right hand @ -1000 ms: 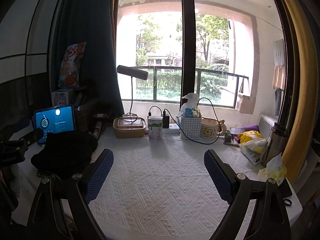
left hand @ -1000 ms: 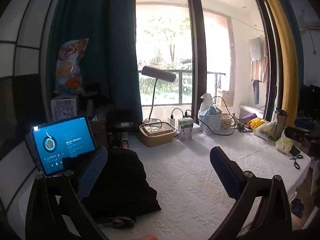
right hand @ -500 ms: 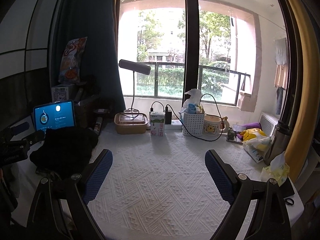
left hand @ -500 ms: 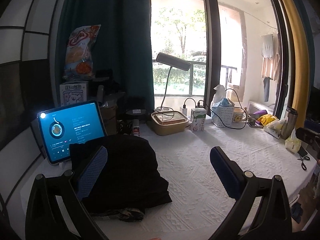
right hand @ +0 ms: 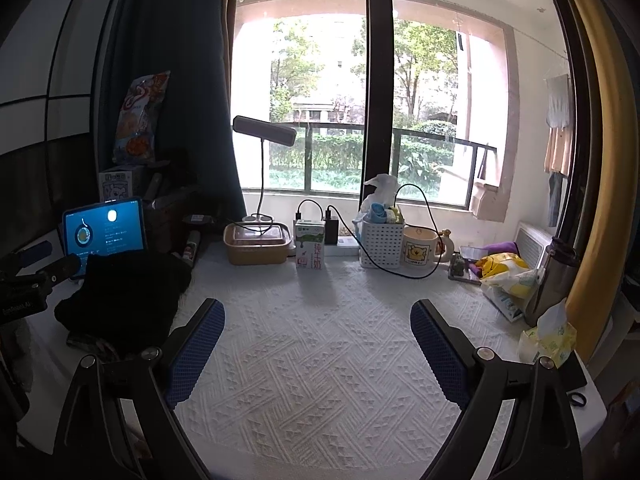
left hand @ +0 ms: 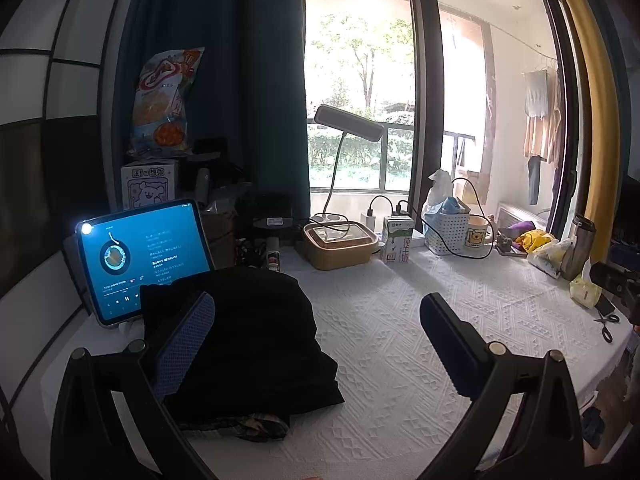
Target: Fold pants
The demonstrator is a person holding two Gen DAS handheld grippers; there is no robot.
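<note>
— Item one, the garment?
— Folded black cloth pants (left hand: 248,336), a compact stack at the left end of the white textured-cloth worktop (left hand: 400,344), with a patterned dark fabric edge showing under the near side. A lit blue-screened tablet (left hand: 140,256) stands propped just behind them.

— The tools?
— Left gripper (left hand: 316,344): black frame, blue padded fingers spread wide, nothing between them; its left finger sits in front of the pants, and contact cannot be judged. Right gripper (right hand: 318,352): same build, equally wide apart, holding nothing, above bare cloth to the right of the pants (right hand: 124,300).

— Along the window side?
— A tan lidded plastic food box (right hand: 258,244); a slim grey gooseneck desk lamp (right hand: 264,130) above it; a small green-and-white milk carton (right hand: 309,250); a white perforated plastic basket (right hand: 382,242); a cream cartoon-bear mug (right hand: 420,248).

— Right end?
— A steel flask (right hand: 554,280) and yellow plastic bags (right hand: 506,268).
</note>
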